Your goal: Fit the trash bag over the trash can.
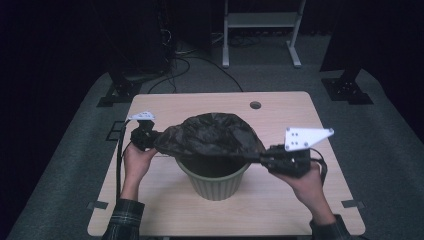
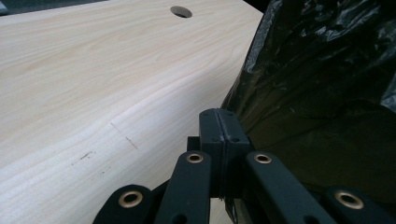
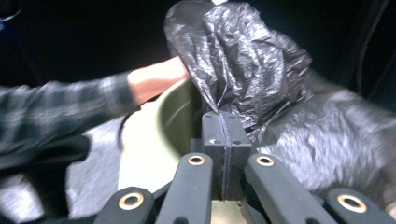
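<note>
A pale green ribbed bin (image 1: pixel 215 182) stands on the wooden table (image 1: pixel 280 110), near the middle. A black plastic bag (image 1: pixel 210 135) is stretched over its mouth between my two grippers. My left gripper (image 1: pixel 156 142) is at the bag's left end, shut on its edge. In the left gripper view the jaws (image 2: pixel 219 116) are pressed together with the bag (image 2: pixel 327 84) bulging on their right. My right gripper (image 1: pixel 257 157) holds the bag's right end. In the right gripper view the jaws (image 3: pixel 220 116) pinch a fold of the bag (image 3: pixel 238 51), with the bin's rim (image 3: pixel 175 116) behind.
A round cable hole (image 1: pixel 255 105) is in the table's far side. On the carpet behind the table stand a white frame (image 1: pixel 260 30) and dark stand feet at left (image 1: pixel 120 87) and right (image 1: pixel 347 87). The other hand (image 3: pixel 154 79) and its plaid sleeve cross the right gripper view.
</note>
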Available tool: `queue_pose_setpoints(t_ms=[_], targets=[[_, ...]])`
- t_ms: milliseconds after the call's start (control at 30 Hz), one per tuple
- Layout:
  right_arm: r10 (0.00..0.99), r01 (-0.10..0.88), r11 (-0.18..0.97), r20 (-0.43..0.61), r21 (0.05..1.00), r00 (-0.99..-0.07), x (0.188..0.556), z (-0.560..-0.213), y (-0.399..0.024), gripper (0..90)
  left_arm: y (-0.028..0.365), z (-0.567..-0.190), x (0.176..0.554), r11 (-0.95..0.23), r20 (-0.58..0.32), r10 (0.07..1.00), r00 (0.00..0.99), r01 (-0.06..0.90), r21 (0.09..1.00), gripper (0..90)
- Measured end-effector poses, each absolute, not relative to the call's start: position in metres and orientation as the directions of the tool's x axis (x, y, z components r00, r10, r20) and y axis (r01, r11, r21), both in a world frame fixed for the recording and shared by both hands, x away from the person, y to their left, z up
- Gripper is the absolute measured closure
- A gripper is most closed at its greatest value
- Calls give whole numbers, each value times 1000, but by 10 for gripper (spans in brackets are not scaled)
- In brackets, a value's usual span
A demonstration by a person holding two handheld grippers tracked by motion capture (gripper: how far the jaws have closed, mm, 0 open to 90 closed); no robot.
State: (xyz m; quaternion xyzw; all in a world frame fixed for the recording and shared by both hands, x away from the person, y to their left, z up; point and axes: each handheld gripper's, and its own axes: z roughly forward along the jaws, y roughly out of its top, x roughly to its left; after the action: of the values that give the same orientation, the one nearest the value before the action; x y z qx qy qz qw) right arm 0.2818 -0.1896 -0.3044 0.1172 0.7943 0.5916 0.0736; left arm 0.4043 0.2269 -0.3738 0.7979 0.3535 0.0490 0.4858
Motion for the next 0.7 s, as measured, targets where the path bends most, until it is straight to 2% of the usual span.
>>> queue_pose_setpoints(t_ms=[133,300,467,700], targets=[[227,120,319,47,940,-973,254,-330,-198,899,228,-378,399,-271,-271,608,746,516,813,900],[212,196,375,123,906,-970,247,-370,-202,899,232,-387,396,-252,-296,607,738,532,809,900],[282,293,419,183,859,-942,261,-409,-208,899,230,-395,398,-266,-291,620,729,544,796,900],[394,379,454,199,806,-897,289,-439,-217,899,227,-414,407,-266,-305,640,706,575,774,900]])
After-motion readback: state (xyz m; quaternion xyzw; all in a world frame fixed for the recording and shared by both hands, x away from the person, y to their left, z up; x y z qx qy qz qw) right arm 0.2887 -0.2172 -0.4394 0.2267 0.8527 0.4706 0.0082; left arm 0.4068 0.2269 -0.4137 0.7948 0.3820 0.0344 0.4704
